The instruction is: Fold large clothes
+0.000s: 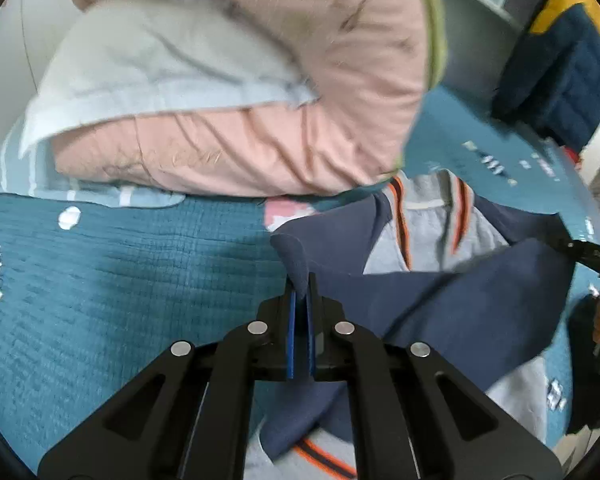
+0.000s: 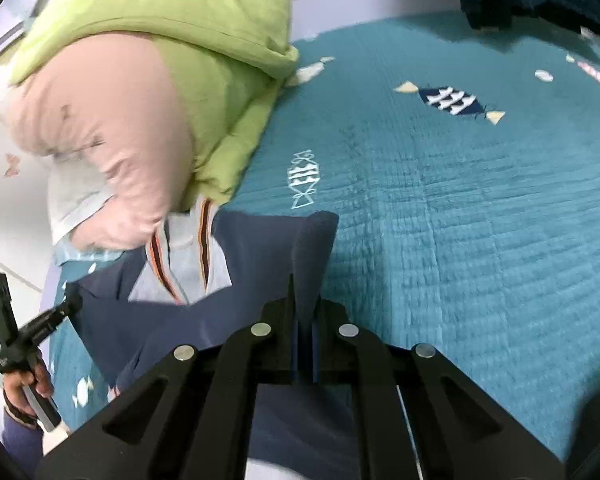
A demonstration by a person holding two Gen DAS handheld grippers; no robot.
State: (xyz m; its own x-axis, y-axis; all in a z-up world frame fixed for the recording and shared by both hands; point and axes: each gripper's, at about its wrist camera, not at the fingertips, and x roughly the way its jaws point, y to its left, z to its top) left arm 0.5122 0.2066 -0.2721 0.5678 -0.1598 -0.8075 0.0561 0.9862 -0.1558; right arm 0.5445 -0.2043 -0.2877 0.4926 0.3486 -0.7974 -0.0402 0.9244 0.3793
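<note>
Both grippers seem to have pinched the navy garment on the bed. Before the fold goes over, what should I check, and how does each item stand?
1. Left gripper shut on navy garment: ok, cloth sits between the pads.
2. Right gripper shut on the garment: ok, a navy fold rises from its pads.
3. Only one layer pinched in each grip: cannot tell.
4. Grey lining with orange-striped collar lies exposed and flat: ok.
5. Landing area on the teal bedspread is free: ok to the right; the pink and green quilt pile crowds the collar end.
6. Garment hem free: cannot tell, hidden below the grippers.
</note>
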